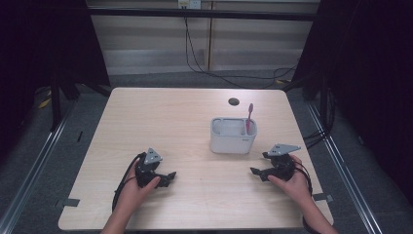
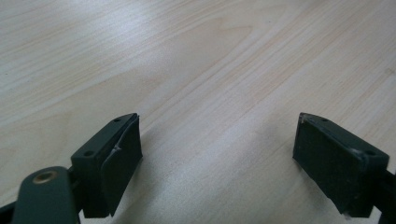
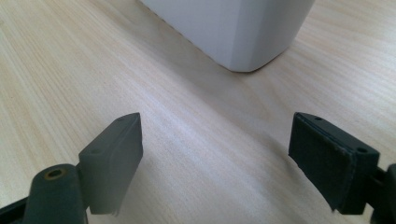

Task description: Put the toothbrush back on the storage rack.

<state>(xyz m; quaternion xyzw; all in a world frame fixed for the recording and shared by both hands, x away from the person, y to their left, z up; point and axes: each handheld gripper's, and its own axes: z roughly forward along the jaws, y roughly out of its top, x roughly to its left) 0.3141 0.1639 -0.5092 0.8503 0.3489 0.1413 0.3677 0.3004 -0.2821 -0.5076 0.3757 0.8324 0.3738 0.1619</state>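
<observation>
We see a white holder (image 1: 233, 136) standing upright right of centre on the bench (image 1: 160, 112), with a pink toothbrush (image 1: 249, 117) upright in its right compartment. The left claw (image 1: 168, 176) rests wide apart and empty on bare wood; the right claw (image 1: 255, 171), equally wide and empty, points at the holder's near corner (image 3: 243, 37). We judge the toothbrush light, stiff and slim, apt to slip or tip; we would take it by the handle just above the rim.
</observation>
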